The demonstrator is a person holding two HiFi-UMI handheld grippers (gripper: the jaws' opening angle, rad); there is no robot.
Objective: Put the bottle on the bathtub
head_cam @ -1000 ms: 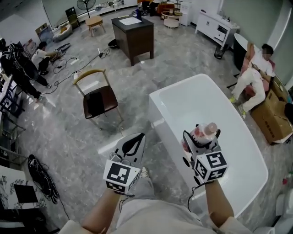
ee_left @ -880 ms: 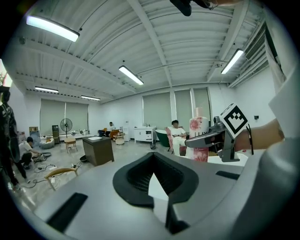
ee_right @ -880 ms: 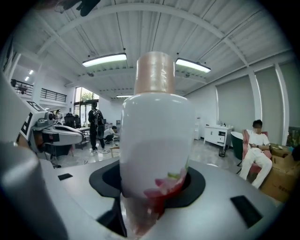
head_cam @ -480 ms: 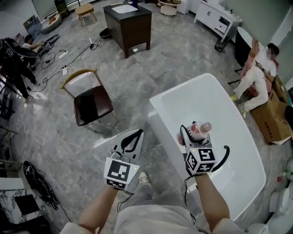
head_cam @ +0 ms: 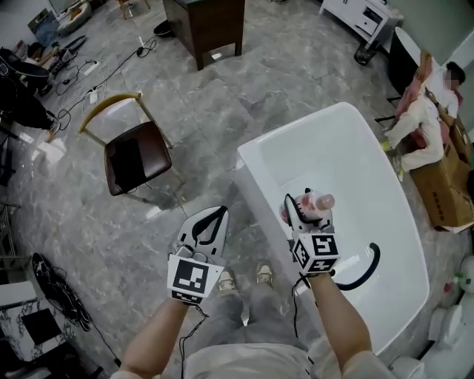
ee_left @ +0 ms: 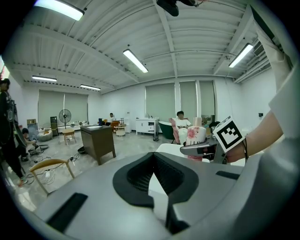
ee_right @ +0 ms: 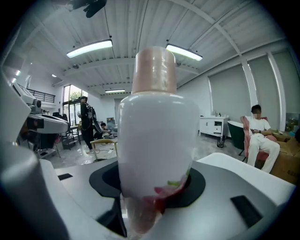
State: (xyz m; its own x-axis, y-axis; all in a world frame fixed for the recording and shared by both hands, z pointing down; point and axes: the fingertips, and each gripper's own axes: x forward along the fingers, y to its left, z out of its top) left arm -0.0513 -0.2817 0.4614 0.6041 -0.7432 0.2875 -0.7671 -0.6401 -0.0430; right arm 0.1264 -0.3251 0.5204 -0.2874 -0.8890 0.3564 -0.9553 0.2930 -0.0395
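Though holding nothing, shows the left gripper [head_cam: 209, 226] at seven o'clock of the head view with smooth grey jaws met at the tips, enclosing a leaf-shaped, black-ribbed hollow. Hangs over grey marbled floor [head_cam: 222, 111].

Just right of it, at five o'clock, finds the right gripper [head_cam: 305, 209] clamped on the bottle [head_cam: 317, 203]: rounded glossy white plastic, pink floral print low on the body, cylindrical pale pink cap. Holds it tilted toward two o'clock over the basin of the bathtub [head_cam: 259, 159], a smooth white oval with a thick rounded rim.

Farther off, at ten o'clock, places a chair [head_cam: 133, 155] with curved pale wooden back and dark brown seat. At twelve, a dark wooden cabinet [head_cam: 206, 22]; at two, a seated person [head_cam: 422, 122] in white beside a cardboard box [head_cam: 452, 185].
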